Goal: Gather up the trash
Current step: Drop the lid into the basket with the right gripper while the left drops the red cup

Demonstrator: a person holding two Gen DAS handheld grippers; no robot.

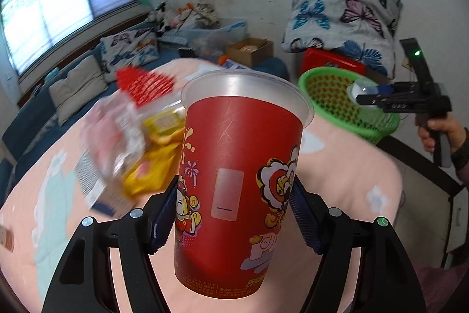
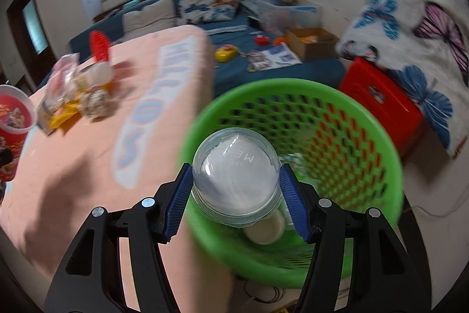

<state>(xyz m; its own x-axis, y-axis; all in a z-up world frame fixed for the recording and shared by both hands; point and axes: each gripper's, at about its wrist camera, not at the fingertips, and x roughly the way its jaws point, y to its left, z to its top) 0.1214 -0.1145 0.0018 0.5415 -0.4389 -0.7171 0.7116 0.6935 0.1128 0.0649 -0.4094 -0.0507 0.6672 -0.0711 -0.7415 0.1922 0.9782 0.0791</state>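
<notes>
My left gripper [image 1: 233,213] is shut on a red printed cup [image 1: 234,184] with a clear rim, held upright above the pink table [image 1: 346,172]. My right gripper [image 2: 236,201] is shut on a clear domed plastic lid [image 2: 236,181] and holds it over the green mesh basket [image 2: 366,119]; the same gripper shows in the left wrist view [image 1: 372,96] above the basket [image 1: 378,125]. A pale round lid [image 2: 266,231] lies inside the basket. A pile of wrappers [image 1: 132,143] lies on the table, also in the right wrist view [image 2: 73,99].
A red comb-like piece [image 1: 146,84] stands behind the pile. A red box [image 2: 381,104] and a butterfly blanket [image 2: 425,28] sit right of the basket. A blue sofa with pillows [image 2: 181,11], a cardboard box [image 2: 310,43] and toys lie beyond the table.
</notes>
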